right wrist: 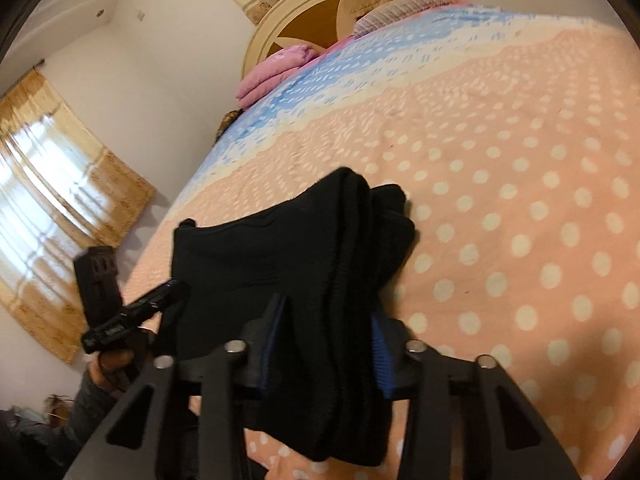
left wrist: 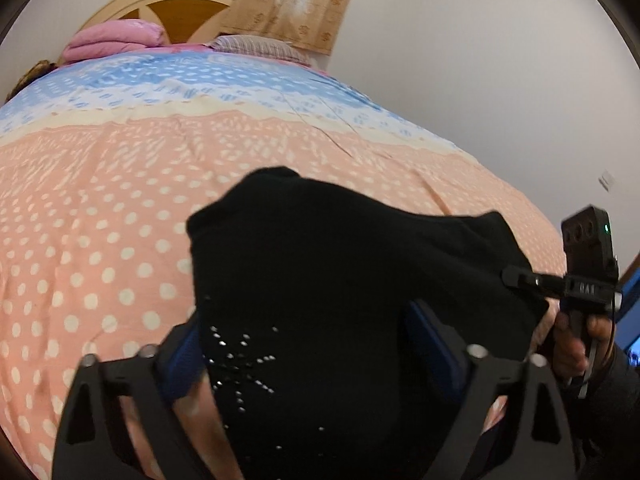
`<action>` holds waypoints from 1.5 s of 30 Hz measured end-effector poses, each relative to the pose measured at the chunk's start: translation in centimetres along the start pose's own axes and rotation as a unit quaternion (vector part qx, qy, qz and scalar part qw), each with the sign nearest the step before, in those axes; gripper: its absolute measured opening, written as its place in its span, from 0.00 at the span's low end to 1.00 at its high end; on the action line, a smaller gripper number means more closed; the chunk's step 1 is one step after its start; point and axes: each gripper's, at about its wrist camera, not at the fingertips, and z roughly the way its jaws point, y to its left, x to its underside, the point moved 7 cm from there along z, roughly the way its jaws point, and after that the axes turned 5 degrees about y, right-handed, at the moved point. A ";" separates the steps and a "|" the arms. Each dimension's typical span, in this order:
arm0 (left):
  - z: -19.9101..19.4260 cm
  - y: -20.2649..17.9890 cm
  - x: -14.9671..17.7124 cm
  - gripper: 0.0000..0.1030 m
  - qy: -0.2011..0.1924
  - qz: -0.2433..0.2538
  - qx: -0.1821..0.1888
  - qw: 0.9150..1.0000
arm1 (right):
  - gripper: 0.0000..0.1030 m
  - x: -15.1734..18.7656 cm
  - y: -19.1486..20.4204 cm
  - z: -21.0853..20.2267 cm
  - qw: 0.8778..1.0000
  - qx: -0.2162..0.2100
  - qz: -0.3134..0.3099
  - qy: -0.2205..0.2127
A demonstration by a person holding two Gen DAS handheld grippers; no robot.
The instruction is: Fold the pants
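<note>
The black pants [left wrist: 340,272] are folded into a thick bundle held over the pink polka-dot bed; small silver studs show on the cloth. My left gripper [left wrist: 304,356] is shut on the pants, its blue pads pressed on both sides of the cloth. My right gripper [right wrist: 324,344] is shut on the other end of the pants [right wrist: 280,248], folded layers hanging between its blue pads. Each gripper shows in the other's view: the right one [left wrist: 520,280] and the left one [right wrist: 172,292], both at the bundle's edge.
The bed cover [right wrist: 520,160] is pink with white dots, turning blue toward the headboard [left wrist: 180,8]. A folded pink quilt [left wrist: 116,40] and a striped pillow [left wrist: 256,46] lie at the head. Curtained windows [right wrist: 48,184] and white walls surround the bed.
</note>
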 end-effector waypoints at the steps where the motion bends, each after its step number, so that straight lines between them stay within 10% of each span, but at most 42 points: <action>1: -0.1 0.1 0.1 0.82 0.000 0.002 0.001 1.000 | 0.34 0.0 0.2 0.0 1.000 0.000 -0.006 -0.001; 9: -1.2 0.9 0.1 0.29 0.006 -0.017 0.052 0.998 | 0.32 -0.4 2.1 -0.4 0.999 0.004 -0.048 -0.004; 17: -4.0 1.5 -0.7 0.10 -0.032 -0.050 0.100 0.993 | 0.30 -2.8 6.3 -1.0 0.996 -0.011 -0.088 -0.017; 24: -8.8 5.5 -2.5 0.10 -0.087 -0.079 0.080 0.990 | 0.29 -7.4 11.1 3.6 0.990 -0.049 -0.132 0.016; 31: -15.6 13.2 -2.4 0.10 -0.136 -0.119 -0.021 0.983 | 0.29 -11.9 19.6 13.6 0.975 -0.121 -0.176 0.052; 40: -13.6 22.5 2.7 0.11 -0.077 -0.174 -0.157 0.969 | 0.29 -10.5 22.1 26.8 0.972 -0.111 -0.162 0.126; 43: -12.4 22.9 3.7 0.24 -0.080 -0.176 -0.166 0.967 | 0.30 -10.8 20.6 27.3 0.975 -0.117 -0.130 0.136; 45: -12.4 22.9 3.8 0.56 -0.087 -0.184 -0.185 0.961 | 0.35 -10.8 20.2 27.3 0.977 -0.100 -0.128 0.138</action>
